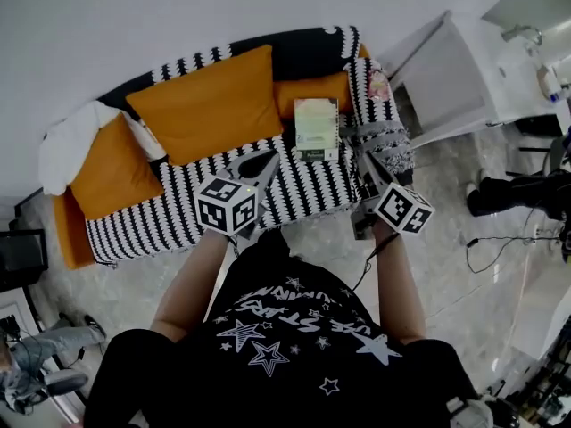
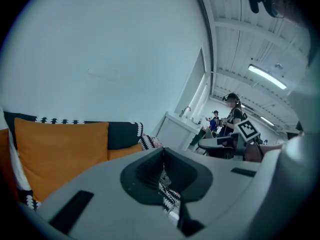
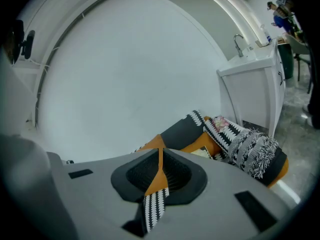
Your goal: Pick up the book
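Facing a striped sofa [image 1: 178, 212] against a pale wall, with a white cabinet [image 1: 446, 78] off its right end. Noting a large orange cushion [image 1: 210, 105] propped mid-back and a fringed throw [image 1: 385, 145] draped over the right armrest.

Locating the book [image 1: 316, 127] at the right end of the seat, lying cover-up. Seeing its top edge against the low orange back cushion [image 1: 312, 89], just beside the throw.

Holding the left gripper [image 1: 266, 160] over the seat, left of the book and apart from it. Holding the right gripper [image 1: 362, 154] on the armrest side, near the book's right edge. Reading both as clenched and empty: seeing the jaws pressed together along a thin seam in each gripper view, with only sofa fabric beyond.

Judging the pickup as not yet begun. Flagging risks:
- Arriving with jaws pressed together and merely shoving the book deeper into the back cushion.
- Struggling to work a jaw under a flat book on soft upholstery, then sinking into the seat and pinching striped cover cloth along with it.
- Snagging fringe on the right side.
- Catching one cover only and letting the pages fan open or slide out.
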The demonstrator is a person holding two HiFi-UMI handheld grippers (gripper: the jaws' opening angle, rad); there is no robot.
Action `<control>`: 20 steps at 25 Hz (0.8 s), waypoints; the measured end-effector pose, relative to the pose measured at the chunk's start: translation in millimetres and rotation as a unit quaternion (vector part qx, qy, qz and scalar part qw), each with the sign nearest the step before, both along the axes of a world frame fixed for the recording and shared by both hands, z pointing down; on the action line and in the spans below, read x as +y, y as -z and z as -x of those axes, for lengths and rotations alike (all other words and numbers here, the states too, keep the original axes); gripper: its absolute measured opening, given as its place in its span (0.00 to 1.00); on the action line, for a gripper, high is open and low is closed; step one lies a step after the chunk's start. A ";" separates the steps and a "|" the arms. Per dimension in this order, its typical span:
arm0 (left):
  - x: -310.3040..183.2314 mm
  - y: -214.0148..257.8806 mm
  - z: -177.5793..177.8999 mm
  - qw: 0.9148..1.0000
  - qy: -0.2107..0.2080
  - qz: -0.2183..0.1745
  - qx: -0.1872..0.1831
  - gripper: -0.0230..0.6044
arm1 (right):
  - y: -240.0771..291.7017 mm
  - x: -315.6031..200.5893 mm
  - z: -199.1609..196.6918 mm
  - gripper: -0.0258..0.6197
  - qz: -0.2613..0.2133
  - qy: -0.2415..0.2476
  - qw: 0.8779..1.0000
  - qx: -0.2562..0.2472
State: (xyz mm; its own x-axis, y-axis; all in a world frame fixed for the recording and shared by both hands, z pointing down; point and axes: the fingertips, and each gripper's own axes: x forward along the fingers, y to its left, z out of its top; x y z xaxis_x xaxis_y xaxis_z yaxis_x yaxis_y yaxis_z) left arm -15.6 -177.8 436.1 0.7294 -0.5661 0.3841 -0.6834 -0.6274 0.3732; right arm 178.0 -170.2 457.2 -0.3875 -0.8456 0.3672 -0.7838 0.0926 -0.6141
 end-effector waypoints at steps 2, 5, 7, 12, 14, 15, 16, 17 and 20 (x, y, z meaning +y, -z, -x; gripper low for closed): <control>-14.5 -0.5 4.3 1.000 -0.001 0.003 0.004 0.05 | 0.4 -16.2 1.7 0.10 0.003 -0.003 1.000 0.005; -35.9 -5.4 14.1 1.000 -0.002 0.009 0.005 0.05 | -0.2 -39.3 3.8 0.10 0.002 -0.012 1.000 0.010; -48.2 -10.2 19.0 1.000 -0.004 0.015 0.006 0.05 | -0.6 -51.6 6.8 0.10 0.001 -0.018 1.000 0.009; -75.9 -18.5 22.6 0.999 -0.018 0.025 0.009 0.05 | -1.2 -77.6 14.0 0.10 0.002 -0.029 0.999 0.017; -86.6 -20.5 24.1 0.999 -0.022 0.029 0.008 0.05 | 0.9 -86.9 15.6 0.10 0.002 -0.034 0.999 0.017; -90.4 -21.7 24.6 0.999 -0.022 0.031 0.007 0.05 | 0.1 -89.6 14.8 0.10 0.004 -0.035 0.999 0.018; -93.9 -22.9 24.3 0.999 -0.022 0.034 0.008 0.05 | -1.4 -91.8 12.5 0.10 0.007 -0.037 0.999 0.021; -97.7 -24.0 22.9 0.999 -0.021 0.035 0.008 0.05 | -3.1 -94.7 8.7 0.10 0.010 -0.037 0.999 0.025; -111.4 -28.1 15.2 0.999 -0.017 0.040 0.006 0.05 | -12.0 -107.1 -6.9 0.10 0.020 -0.038 0.998 0.035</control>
State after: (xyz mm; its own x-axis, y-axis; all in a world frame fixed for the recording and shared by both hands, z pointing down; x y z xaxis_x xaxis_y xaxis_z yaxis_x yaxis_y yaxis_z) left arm -30.8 -289.2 464.2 0.7526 -0.5084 0.4185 -0.6573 -0.6184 0.4308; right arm 184.9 -277.2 469.3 -0.2953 -0.8555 0.4253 -0.8288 0.0079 -0.5595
